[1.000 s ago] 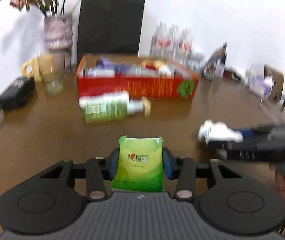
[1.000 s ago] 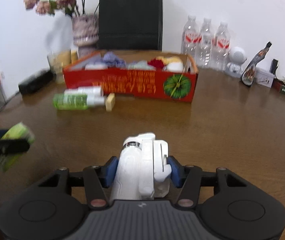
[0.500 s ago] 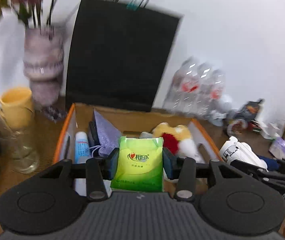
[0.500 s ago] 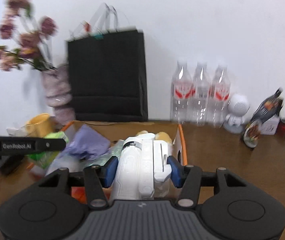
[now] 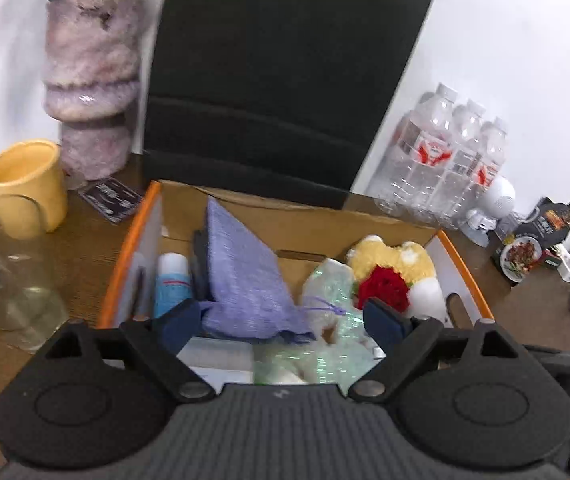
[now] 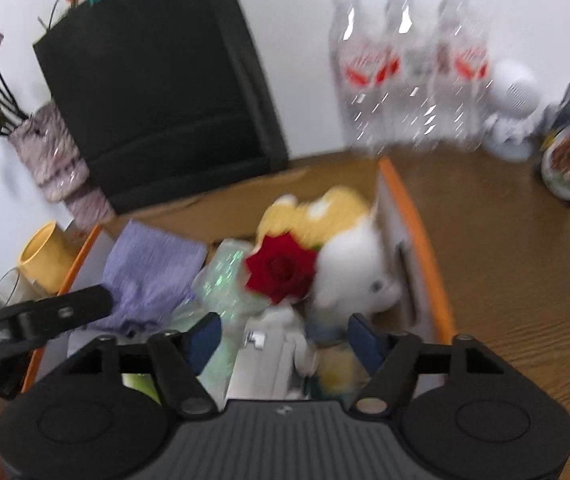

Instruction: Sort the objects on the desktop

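Note:
An orange-rimmed cardboard box (image 5: 465,276) holds a purple pouch (image 5: 245,272), a blue tube (image 5: 171,284), a shiny cellophane bag (image 5: 325,292) and a yellow-white plush with a red rose (image 5: 383,286). My left gripper (image 5: 281,320) is open and empty above the box. My right gripper (image 6: 283,332) is open above the box (image 6: 425,240); the white bottle (image 6: 269,356) lies below, between its spread jaws. A bit of the green tissue pack (image 6: 141,384) shows in the box at lower left.
A black paper bag (image 5: 281,72) stands behind the box. A fuzzy purple vase (image 5: 93,72), a yellow mug (image 5: 25,188) and a glass (image 5: 13,292) are to the left. Water bottles (image 5: 445,160), a white figure (image 5: 493,208) and small packages are to the right.
Both grippers moved over the box and opened. The green tissue pack left my left gripper and the white bottle left my right gripper; both now lie in the box.

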{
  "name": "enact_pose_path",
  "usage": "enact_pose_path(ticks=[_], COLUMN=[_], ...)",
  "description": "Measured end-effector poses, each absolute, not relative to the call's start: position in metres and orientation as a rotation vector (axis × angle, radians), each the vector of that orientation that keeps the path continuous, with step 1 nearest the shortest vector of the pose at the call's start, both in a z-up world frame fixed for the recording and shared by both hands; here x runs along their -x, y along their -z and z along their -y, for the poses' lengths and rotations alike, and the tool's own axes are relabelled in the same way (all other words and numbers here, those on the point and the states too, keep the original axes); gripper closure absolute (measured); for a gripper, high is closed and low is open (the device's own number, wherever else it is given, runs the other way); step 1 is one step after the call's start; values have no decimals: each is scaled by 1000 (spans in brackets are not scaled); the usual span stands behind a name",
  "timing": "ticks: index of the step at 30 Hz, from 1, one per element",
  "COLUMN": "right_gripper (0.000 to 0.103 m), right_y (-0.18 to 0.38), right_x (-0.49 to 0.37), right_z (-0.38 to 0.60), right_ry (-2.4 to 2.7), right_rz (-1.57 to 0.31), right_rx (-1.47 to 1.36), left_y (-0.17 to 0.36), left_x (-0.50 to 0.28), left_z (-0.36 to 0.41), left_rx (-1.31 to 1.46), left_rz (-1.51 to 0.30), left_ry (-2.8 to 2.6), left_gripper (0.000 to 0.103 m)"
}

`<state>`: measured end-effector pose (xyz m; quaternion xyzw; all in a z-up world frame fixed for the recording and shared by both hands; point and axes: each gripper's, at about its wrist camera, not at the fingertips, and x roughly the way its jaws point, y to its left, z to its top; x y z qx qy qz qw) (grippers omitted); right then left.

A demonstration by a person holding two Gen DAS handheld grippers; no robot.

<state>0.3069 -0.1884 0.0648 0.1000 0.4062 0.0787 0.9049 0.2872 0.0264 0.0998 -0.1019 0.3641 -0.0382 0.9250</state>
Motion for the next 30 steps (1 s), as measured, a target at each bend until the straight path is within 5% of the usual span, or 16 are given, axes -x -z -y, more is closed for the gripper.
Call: enact_pose_path(ticks=[7, 11, 30], right_gripper=[29, 19, 19], right_y=[-93, -111, -141], right_x=[-276, -260, -183], right_z=[181, 177, 179], right_ry=[-138, -157, -139], right_rz=[-878, -888, -822], right_rx=[-60, -21, -19], left_y=[-115, -126, -157], left_x=[-269, -247, -172], left_z=[-22, -9, 5], left_rx=[193, 119, 51], left_rz=[-804, -785, -767], left_ry=[51, 69, 48], left_gripper=[6, 1, 0])
